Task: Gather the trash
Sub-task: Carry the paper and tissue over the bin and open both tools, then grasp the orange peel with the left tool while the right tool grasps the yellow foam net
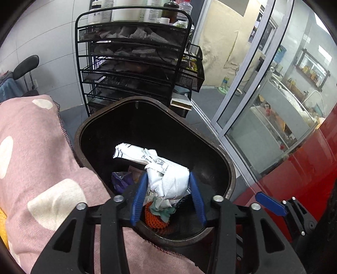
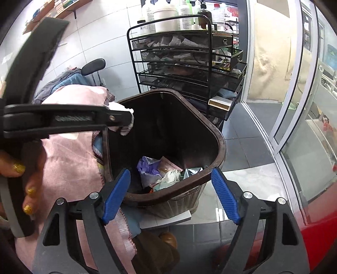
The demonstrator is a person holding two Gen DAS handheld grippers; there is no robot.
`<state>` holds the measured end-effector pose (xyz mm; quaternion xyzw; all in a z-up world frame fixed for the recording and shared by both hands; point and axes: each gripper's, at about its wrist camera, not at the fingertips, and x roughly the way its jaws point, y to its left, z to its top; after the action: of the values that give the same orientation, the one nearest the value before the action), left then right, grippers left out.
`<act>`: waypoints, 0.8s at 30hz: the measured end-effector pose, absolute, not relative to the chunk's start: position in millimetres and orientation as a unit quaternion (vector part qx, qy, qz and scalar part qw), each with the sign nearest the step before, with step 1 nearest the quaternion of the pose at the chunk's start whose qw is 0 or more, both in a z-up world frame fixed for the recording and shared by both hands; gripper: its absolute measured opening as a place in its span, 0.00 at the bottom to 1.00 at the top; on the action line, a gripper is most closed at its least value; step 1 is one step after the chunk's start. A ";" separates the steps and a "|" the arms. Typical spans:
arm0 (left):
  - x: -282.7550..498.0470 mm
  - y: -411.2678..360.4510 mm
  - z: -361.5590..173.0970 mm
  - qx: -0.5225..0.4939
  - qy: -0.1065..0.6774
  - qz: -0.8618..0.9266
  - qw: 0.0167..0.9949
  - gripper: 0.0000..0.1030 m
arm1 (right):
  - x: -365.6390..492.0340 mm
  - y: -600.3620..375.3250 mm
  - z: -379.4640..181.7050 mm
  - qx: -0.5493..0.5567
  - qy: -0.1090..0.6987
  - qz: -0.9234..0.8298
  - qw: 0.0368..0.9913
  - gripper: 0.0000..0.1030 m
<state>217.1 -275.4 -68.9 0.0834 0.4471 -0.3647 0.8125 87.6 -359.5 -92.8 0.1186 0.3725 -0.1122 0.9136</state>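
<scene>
Release is the step: left hand-held gripper (image 1: 168, 196) over the bin (image 1: 229, 166), jaws parted around crumpled white paper (image 1: 168, 179), should spread wider; right hand-held gripper (image 2: 171, 196) gapes empty

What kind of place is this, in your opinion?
Probably a small beauty or hair salon. A black wire trolley carries many bottles of product on top, a headrest of a treatment chair stands by the tiled wall, and a glass door opens toward other shops.

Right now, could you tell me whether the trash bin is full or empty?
Partly filled: the bin holds a low layer of wrappers at the bottom.
</scene>
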 end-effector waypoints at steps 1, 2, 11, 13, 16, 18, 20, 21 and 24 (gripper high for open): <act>216.6 -275.2 -69.2 0.086 0.448 -0.362 0.813 0.53 | 87.3 -359.0 -92.0 0.119 0.372 -0.112 0.914 0.78; 215.8 -273.9 -68.6 0.087 0.444 -0.360 0.815 0.62 | 87.2 -358.4 -91.1 0.116 0.372 -0.112 0.914 0.79; 205.8 -233.7 -43.7 0.069 0.399 -0.343 0.848 0.87 | 88.6 -351.3 -84.2 0.112 0.365 -0.107 0.918 0.84; 201.8 -220.6 -37.0 0.065 0.386 -0.335 0.857 0.89 | 91.2 -346.3 -81.0 0.113 0.363 -0.097 0.920 0.84; 194.5 -195.9 -27.5 0.061 0.369 -0.323 0.869 0.90 | 94.9 -334.5 -73.5 0.111 0.356 -0.078 0.925 0.84; 189.8 -179.4 -22.2 0.059 0.359 -0.310 0.878 0.92 | 97.1 -326.0 -68.9 0.105 0.351 -0.066 0.928 0.84; 187.4 -161.4 -17.7 0.052 0.352 -0.298 0.886 0.92 | 102.4 -313.6 -62.7 0.099 0.347 -0.046 0.932 0.85; 187.0 -151.7 -16.5 0.047 0.350 -0.291 0.889 0.92 | 104.5 -308.2 -60.1 0.098 0.346 -0.036 0.933 0.85; 187.2 -124.8 -14.9 0.034 0.349 -0.268 0.898 0.93 | 114.1 -286.6 -52.5 0.089 0.343 -0.004 0.935 0.85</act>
<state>187.2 -124.8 -14.9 0.0344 0.3487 -0.2678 0.8975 114.1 -286.6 -52.5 0.0890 0.3433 -0.0039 0.9350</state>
